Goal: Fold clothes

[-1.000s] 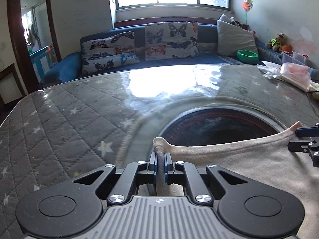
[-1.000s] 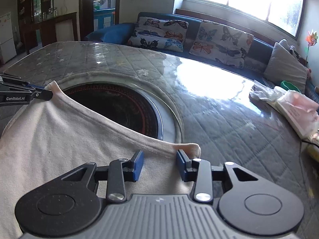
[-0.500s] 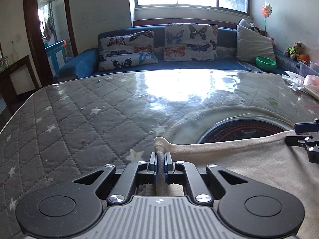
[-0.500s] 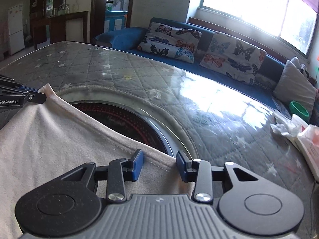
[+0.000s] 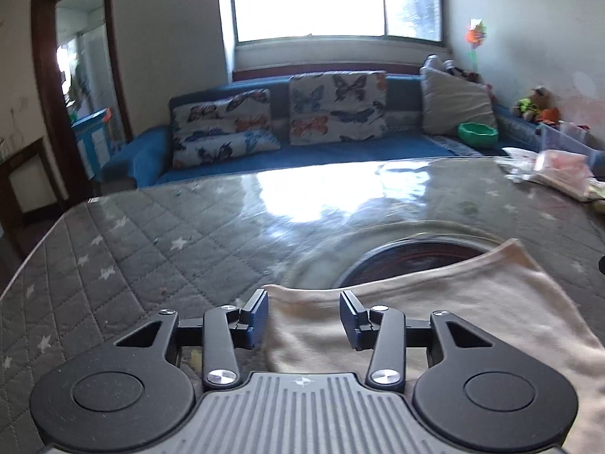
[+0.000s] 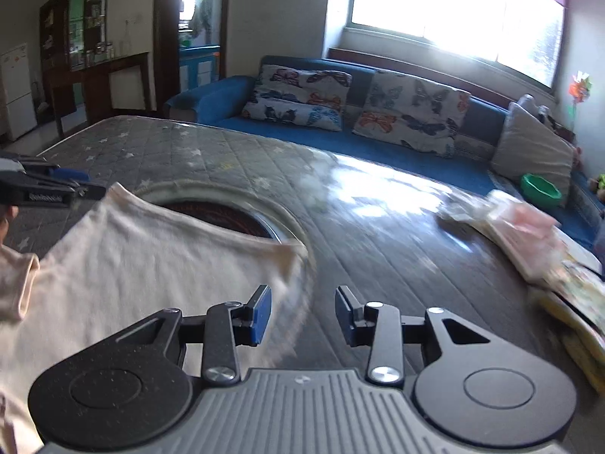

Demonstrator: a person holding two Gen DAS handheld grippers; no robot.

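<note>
The cream garment (image 5: pixel 435 325) lies spread on the quilted, star-printed table (image 5: pixel 151 249), partly over its dark round inset (image 5: pixel 412 261). The left gripper (image 5: pixel 303 312) has just been opening its jaws, which now stand apart above the cloth's corner. The right gripper (image 6: pixel 303 312) is released, grasping nothing. The white lettering on the left gripper's side is too blurred to read.
</note>
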